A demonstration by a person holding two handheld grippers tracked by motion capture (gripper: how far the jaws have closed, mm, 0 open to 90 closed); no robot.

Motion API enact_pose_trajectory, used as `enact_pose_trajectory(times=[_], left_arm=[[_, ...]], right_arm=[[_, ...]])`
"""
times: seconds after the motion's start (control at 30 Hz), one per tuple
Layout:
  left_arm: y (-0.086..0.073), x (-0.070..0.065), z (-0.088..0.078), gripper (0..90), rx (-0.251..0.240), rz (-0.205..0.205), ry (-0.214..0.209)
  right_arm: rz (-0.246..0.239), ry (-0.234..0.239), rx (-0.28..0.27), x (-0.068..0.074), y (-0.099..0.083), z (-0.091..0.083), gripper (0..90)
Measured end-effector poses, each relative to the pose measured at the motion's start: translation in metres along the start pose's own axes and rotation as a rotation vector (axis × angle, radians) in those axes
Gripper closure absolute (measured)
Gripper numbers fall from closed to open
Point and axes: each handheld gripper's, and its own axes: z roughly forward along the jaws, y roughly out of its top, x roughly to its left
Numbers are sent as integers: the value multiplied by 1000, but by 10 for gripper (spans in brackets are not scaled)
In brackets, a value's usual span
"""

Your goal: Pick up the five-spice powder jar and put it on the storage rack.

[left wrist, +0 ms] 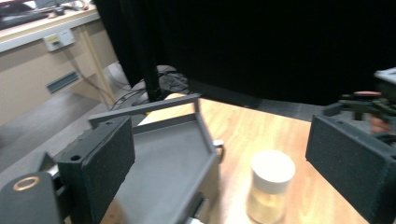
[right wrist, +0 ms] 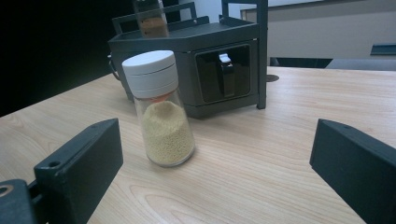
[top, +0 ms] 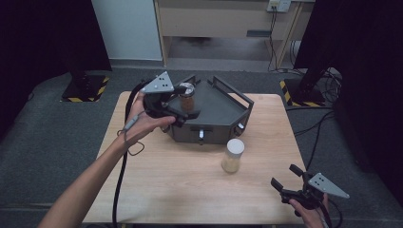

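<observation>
The right gripper (top: 285, 183) rests at the table's (top: 190, 190) near edge, jaws wide and empty, aimed at the white-capped jar (top: 233, 155) of pale grains standing mid-table, apparently next for pickup. Beyond, the left gripper (top: 183, 102), jaws wide, hovers beside the brown-filled jar (top: 187, 98) standing on the dark rack (top: 223, 111), seemingly just placed.

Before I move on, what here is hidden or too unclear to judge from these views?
- Brown jar on the rack: in the high view the left claw overlaps it, so contact cannot be told; in the right gripper view the top edge cuts off its lid.
- White-lidded jar: blurred in the left gripper view, base cut off by the bottom edge.
- Right claw: small in the high view.
</observation>
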Motion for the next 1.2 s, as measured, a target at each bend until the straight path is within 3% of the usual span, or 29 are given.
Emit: enact_pose_trajectory(times=[0.17, 0.33, 0.47, 0.57, 0.67, 0.9, 1.2], left_arm=[[-12, -18, -17, 56, -1, 34, 10], [-36, -30, -33, 55, -23, 11, 15], [-65, -46, -48, 55, -45, -4, 46], [-76, -50, -53, 54, -52, -15, 55], [-90, -61, -60, 54, -44, -10, 93], [-138, -80, -72, 52, -35, -56, 147], [-178, -97, -81, 35, -51, -115, 203]], right_arm=[[-4, -2, 0, 0, 0, 0, 31], [-3, -5, 0, 1, 0, 0, 32], [-3, -8, 0, 1, 0, 0, 31], [-4, -8, 0, 1, 0, 0, 32], [-5, -10, 0, 2, 0, -1, 32], [-4, -12, 0, 2, 0, -1, 31], [-3, -15, 0, 2, 0, -1, 31]])
